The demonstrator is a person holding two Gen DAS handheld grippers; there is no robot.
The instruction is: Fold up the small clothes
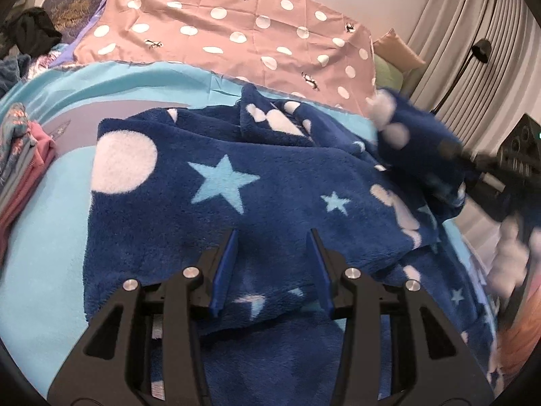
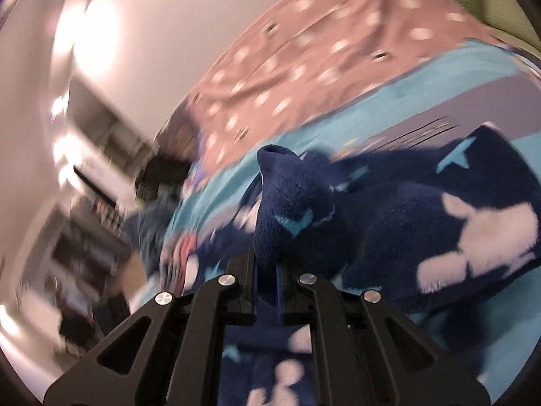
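A dark blue fleece garment (image 1: pixel 270 186) with pale stars, a white moon and white shapes lies spread on a light blue bedsheet (image 1: pixel 44 237). My left gripper (image 1: pixel 273 240) stands open just over its near edge, with the flat fleece showing between the blue fingers (image 1: pixel 225 270). At the right, a corner of the fleece (image 1: pixel 416 125) is lifted off the bed and blurred. In the right wrist view my right gripper (image 2: pixel 267 270) is shut on a bunched fold of the fleece (image 2: pixel 287 203), which hides its fingertips. That view is tilted and smeared by motion.
A pink cloth with white dots (image 1: pixel 236 27) covers the far side of the bed. A stack of folded clothes (image 1: pixel 23 162) sits at the left edge and a black garment (image 1: pixel 32 34) lies at the far left. Curtains (image 1: pixel 473 34) and a floor lamp (image 1: pixel 481 50) stand at the right.
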